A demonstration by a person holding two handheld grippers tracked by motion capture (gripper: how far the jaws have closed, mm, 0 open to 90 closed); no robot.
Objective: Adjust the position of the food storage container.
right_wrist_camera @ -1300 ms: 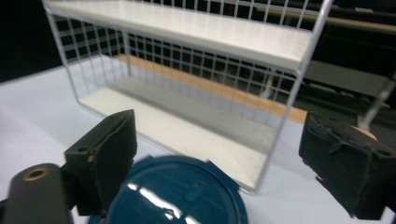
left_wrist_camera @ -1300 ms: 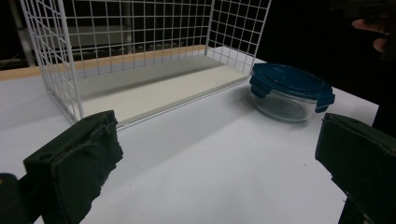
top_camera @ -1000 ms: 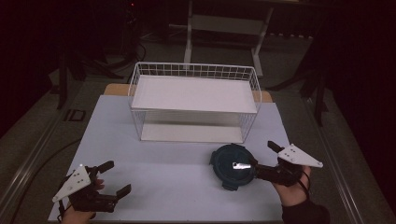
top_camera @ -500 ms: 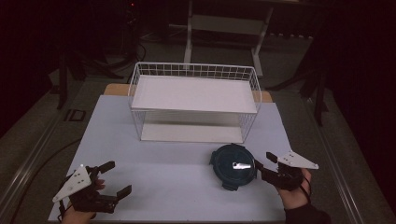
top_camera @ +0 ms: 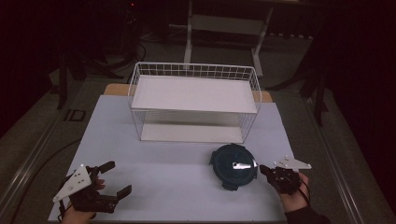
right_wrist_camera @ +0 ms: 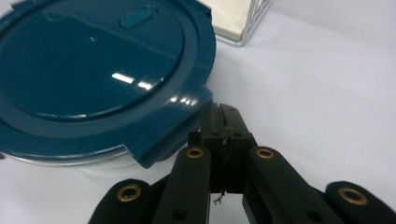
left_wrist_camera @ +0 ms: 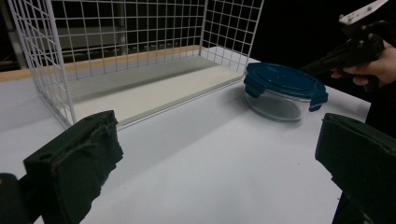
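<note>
As the table (top_camera: 154,163) was seen from the high view, the right gripper (top_camera: 264,170) was held low at the right side, and its jaws were seen pressed together, with nothing between them. They had just been closing. The round box with the blue lid (top_camera: 233,165) was found just in front of its tip, very close; whether the tip touched the lid could not be told there. The left gripper (top_camera: 117,179) was held well apart from the box, near the left corner, with its jaws spread wide. The white wire basket (top_camera: 194,100) was set farther off, beyond both grippers.

In the left gripper view, the two black pads (left_wrist_camera: 77,163) were seen far apart, and nothing was held between them. The box with the blue lid (left_wrist_camera: 282,91) was seen ahead and to the right of them, on the white table (left_wrist_camera: 210,163). The wire basket (left_wrist_camera: 130,56) was seen ahead and to the left. The right gripper (left_wrist_camera: 310,67) was seen beyond the box, in a hand (left_wrist_camera: 373,70).

In the right gripper view, the jaws of the right gripper (right_wrist_camera: 223,122) were seen shut tight together. The blue lid (right_wrist_camera: 93,74) was found just ahead and to the left, and one lid clip (right_wrist_camera: 170,126) was right beside the tip. A corner of the basket (right_wrist_camera: 243,23) was seen farther ahead.
</note>
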